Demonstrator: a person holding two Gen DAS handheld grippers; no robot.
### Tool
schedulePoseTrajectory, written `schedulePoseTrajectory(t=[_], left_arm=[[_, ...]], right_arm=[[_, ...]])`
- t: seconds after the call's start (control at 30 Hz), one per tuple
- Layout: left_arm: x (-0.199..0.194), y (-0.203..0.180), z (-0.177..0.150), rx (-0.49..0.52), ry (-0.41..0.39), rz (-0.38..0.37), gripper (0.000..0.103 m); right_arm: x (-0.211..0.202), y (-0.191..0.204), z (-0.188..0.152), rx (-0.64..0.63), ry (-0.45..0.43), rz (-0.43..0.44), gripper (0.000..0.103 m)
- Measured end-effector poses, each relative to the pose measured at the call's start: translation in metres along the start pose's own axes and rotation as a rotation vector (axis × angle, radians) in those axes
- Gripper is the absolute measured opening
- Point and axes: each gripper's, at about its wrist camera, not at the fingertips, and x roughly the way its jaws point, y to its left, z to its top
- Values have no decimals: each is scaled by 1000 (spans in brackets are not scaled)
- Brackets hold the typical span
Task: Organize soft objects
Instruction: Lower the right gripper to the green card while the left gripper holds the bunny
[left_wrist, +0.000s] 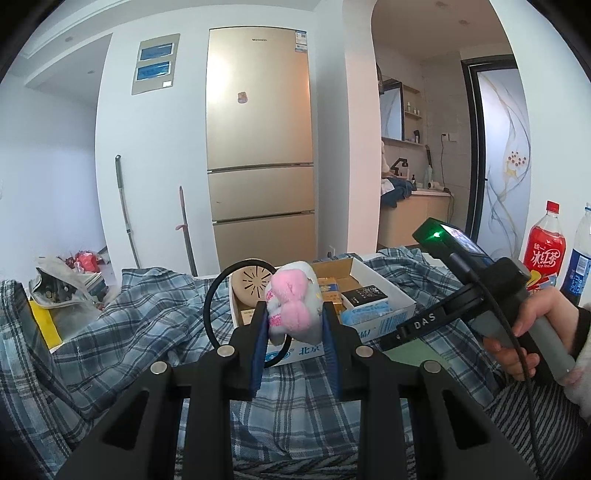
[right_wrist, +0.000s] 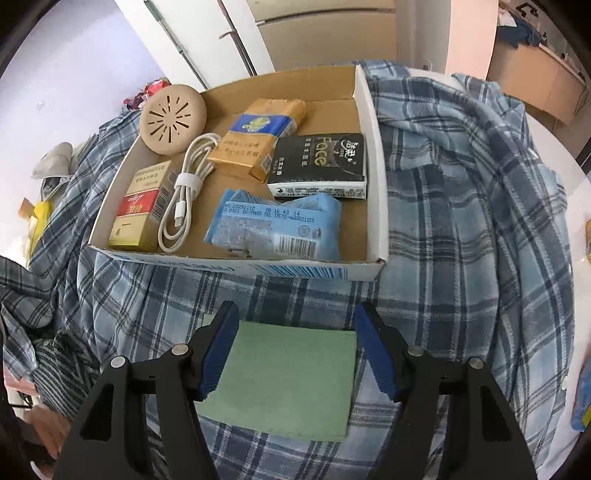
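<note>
The pink and grey plush toy (left_wrist: 291, 308) sits at the centre of the left wrist view, squeezed between the blue pads of the left gripper (left_wrist: 294, 314), whose jaws are nearly closed and pressed into its sides so that it is held up off the plaid cloth (left_wrist: 147, 321). Just behind it in that frame lies the open cardboard box (left_wrist: 384, 291), which in the right wrist view fills the upper middle and already holds a tissue pack (right_wrist: 275, 225), a black packet (right_wrist: 321, 164), a coiled white cable (right_wrist: 184, 192), a small red and gold carton (right_wrist: 142, 205) and a round tan disc (right_wrist: 171, 118). Low in the right wrist view, a green cloth (right_wrist: 284, 384) lies flat on the plaid, and the right gripper (right_wrist: 295, 354) stands over it with its jaws part open, a pad near each side edge (whether they actually press on it I cannot tell). The step in hand looks like carrying the toy toward the box, with the green cloth lined up as the next pickup. The next move would call for bringing the toy over a free spot in the box, perhaps the bare cardboard at the back, then opening the jaws; the right gripper would need to close on the thin cloth without bunching the plaid beneath.
</note>
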Motion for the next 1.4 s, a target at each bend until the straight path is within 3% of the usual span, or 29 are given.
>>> schedulePoseTrajectory(t=[0.3, 0.43, 0.8, 1.4], left_arm=[[0, 0, -1, 3, -5, 1, 28], [0, -1, -2, 5, -3, 1, 28], [-2, 0, -1, 11, -8, -3, 28], [-3, -1, -1, 18, -10, -3, 28]], right_arm=[[-9, -3, -16, -1, 25, 46, 65], [-15, -1, -10, 5, -17, 46, 65], [-2, 2, -5, 3, 28, 58, 65], [-19, 15, -62, -63, 105, 145, 69]])
